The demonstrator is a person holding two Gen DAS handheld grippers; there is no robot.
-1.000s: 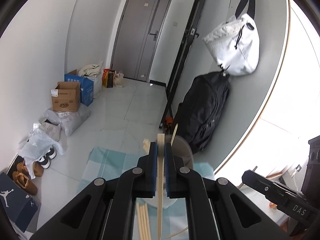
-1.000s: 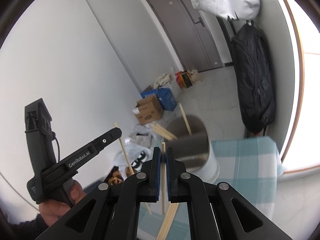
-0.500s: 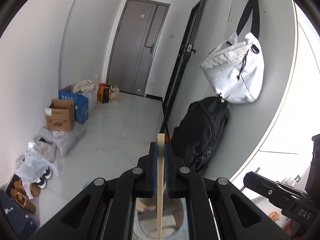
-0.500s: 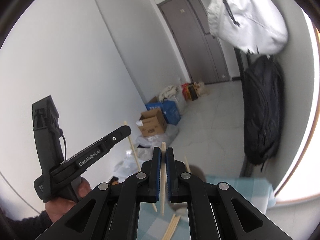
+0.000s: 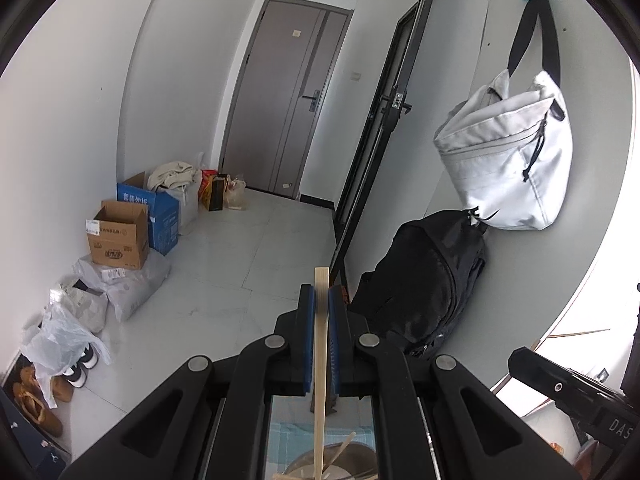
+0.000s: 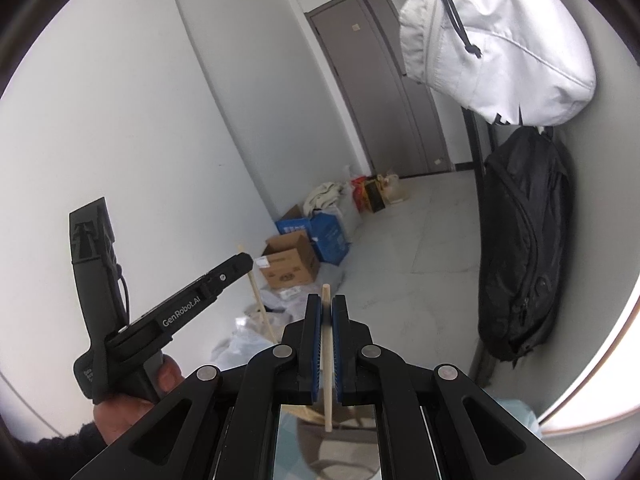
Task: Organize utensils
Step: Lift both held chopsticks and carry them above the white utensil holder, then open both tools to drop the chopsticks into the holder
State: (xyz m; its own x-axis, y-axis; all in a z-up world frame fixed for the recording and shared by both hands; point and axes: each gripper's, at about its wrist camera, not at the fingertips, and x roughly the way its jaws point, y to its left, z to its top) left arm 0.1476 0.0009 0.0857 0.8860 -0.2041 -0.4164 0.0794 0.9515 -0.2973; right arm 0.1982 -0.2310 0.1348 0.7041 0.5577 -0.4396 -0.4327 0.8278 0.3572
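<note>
Both grippers, left and right, are clamped on my slim, straight wooden chopsticks, blue pads gripping flat.

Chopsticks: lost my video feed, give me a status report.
Left claw shut on a chopstick. Right claw shut on another chopstick. Holder below. Nothing in the way.

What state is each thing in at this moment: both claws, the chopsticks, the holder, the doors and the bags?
Left claw: shut on a chopstick.
Left chopstick: upright, clamped between the pads.
Right claw: shut on a chopstick.
Right chopstick: upright, clamped.
Metal holder: below the claws, already holding chopsticks.
Grey door: closed.
Black-framed door: open.
White bag: hanging by its strap.
Black backpack: hanging against the wall.
</note>
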